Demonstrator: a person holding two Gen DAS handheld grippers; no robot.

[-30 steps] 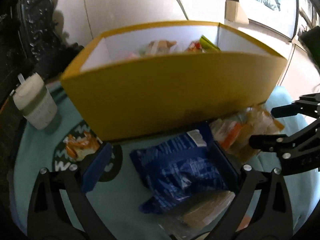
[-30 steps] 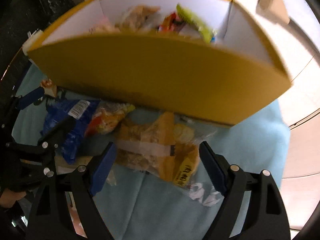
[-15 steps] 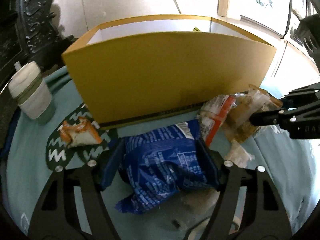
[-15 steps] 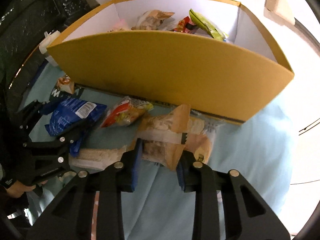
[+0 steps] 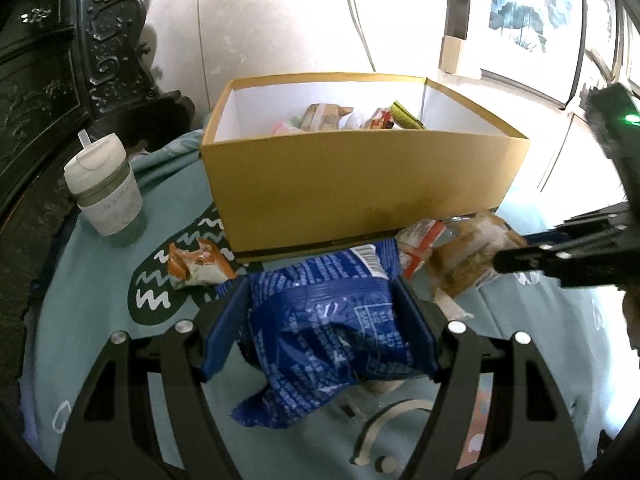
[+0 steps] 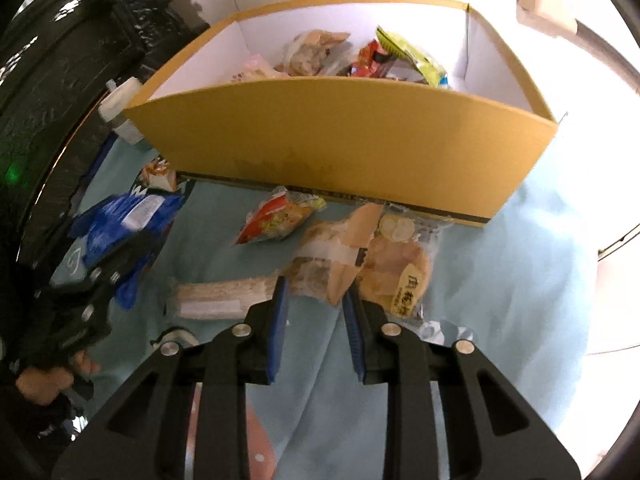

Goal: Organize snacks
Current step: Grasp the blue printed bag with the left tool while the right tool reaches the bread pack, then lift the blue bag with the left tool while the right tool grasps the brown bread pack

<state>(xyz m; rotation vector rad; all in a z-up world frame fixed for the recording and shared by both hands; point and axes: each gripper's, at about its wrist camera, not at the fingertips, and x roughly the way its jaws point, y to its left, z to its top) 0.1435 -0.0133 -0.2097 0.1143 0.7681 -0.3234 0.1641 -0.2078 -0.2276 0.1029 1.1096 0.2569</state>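
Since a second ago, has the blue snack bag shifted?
Yes. The blue snack bag lay flat before the yellow box; now the left claw, whose jaws have just been closing, clamps it, bunched and lifted off the teal cloth.

Your box's near wall hid the lower snacks; your blue bag covered another packet.

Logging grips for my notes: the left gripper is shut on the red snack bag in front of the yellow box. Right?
Not quite. The left wrist view shows the left gripper shut on the blue snack bag, not a red one, in front of the yellow box.
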